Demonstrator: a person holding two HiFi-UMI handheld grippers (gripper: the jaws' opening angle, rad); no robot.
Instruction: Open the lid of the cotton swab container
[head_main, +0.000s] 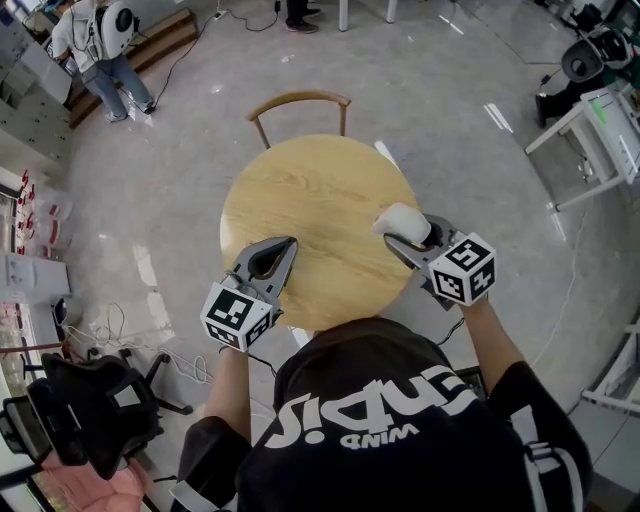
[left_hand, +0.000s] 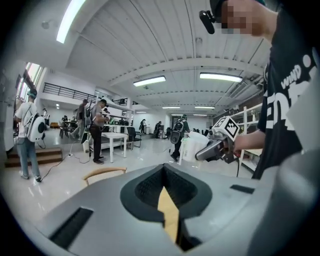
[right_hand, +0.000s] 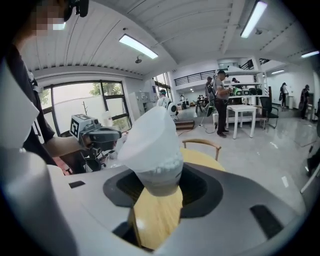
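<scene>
Round wooden surface (head_main: 310, 220), otherwise bare, serves as the work area. A wooden chair (head_main: 300, 105) stands beyond its far edge.

1. Position of the part. The cotton swab container (right_hand: 152, 150) is held in the air over the right edge of the surface, not resting on it. Its white lid (right_hand: 149, 135) is seated and points away from the holding tool, tilted toward the person's left. Swabs show through the translucent body below the lid.

2. Holding tool. The right gripper (head_main: 412, 240) has its fingers clamped on the body, below the lid. This grip looks correct, since it leaves the lid free all round. Keep it firm enough that the body does not turn or slip.

3. Working tool. The left gripper (head_main: 290, 243) hangs over the near left edge of the surface, well apart from the container. Its fingers are pressed together with nothing between them. They must be spread before approaching, then set across the lid only, clear of the right fingers.

4. Removal. Whether the lid lifts or twists off cannot be told. Work along the container's axis with moderate force, keeping it above the surface so loose swabs land there.
</scene>
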